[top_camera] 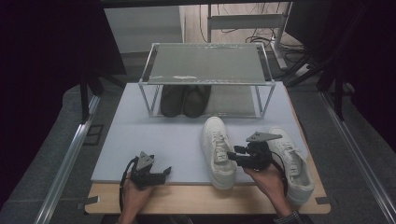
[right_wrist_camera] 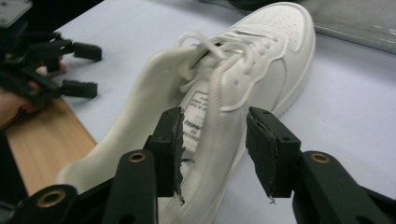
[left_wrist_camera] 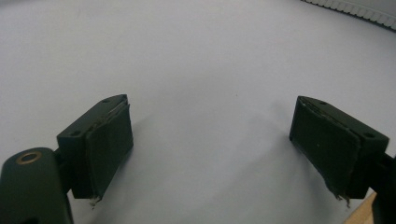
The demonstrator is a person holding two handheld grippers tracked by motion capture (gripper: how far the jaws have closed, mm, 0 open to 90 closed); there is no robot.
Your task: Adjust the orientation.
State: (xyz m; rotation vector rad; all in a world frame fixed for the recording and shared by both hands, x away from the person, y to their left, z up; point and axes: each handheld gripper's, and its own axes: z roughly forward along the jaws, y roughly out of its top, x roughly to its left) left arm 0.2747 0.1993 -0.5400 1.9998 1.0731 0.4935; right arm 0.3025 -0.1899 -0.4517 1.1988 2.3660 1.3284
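Two white sneakers lie on the pale mat (top_camera: pixel 154 135), toes pointing away: one (top_camera: pixel 218 151) in the middle, the other (top_camera: pixel 292 161) at the right. My right gripper (top_camera: pixel 235 154) sits at the middle sneaker's opening. In the right gripper view its jaws (right_wrist_camera: pixel 215 149) straddle the sneaker's (right_wrist_camera: pixel 252 60) side wall, one pad inside the opening and one outside, with gaps on both sides, so it is open. My left gripper (top_camera: pixel 166 172) rests low at the mat's front left. Its jaws (left_wrist_camera: pixel 210 140) stand wide apart over bare mat (left_wrist_camera: pixel 187 56) with nothing between them.
A metal two-tier rack (top_camera: pixel 205 63) stands at the back of the mat, with a pair of dark shoes (top_camera: pixel 184 100) on its lower level. A wooden table edge (top_camera: pixel 196 198) runs along the front. The left gripper (right_wrist_camera: pixel 91 70) shows at the upper left of the right gripper view.
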